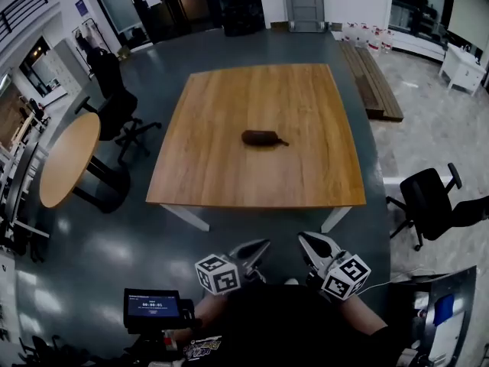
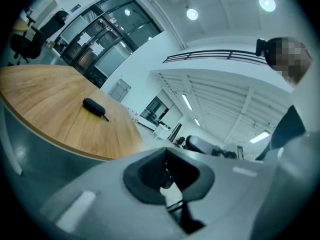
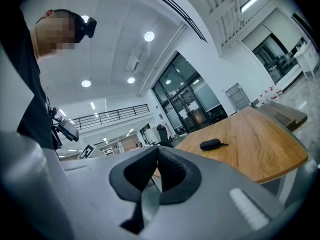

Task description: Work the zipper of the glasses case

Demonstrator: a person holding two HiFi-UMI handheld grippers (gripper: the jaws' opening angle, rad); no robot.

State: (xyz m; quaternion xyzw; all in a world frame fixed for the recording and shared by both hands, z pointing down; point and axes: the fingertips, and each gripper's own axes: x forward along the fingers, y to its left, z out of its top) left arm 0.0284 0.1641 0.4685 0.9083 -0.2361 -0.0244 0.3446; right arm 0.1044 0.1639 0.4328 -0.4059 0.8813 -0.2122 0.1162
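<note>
A dark oval glasses case (image 1: 262, 138) lies near the middle of the square wooden table (image 1: 229, 174), its zipper pull pointing right. Both grippers hover well short of the table's near edge, close to the person's body. My left gripper (image 1: 264, 244) is shut with nothing between its jaws, and so is my right gripper (image 1: 302, 238). In the left gripper view the case (image 2: 94, 107) lies far off on the tabletop. From the right gripper view the case (image 3: 210, 144) is likewise distant, beyond the closed jaw tips (image 3: 156, 149).
A round wooden table (image 1: 69, 159) stands at the left, with a black office chair (image 1: 114, 109) beside it. Another black chair (image 1: 428, 205) is at the right. A wooden bench (image 1: 370, 79) lies beyond the table's right side. A small screen (image 1: 153, 307) sits at lower left.
</note>
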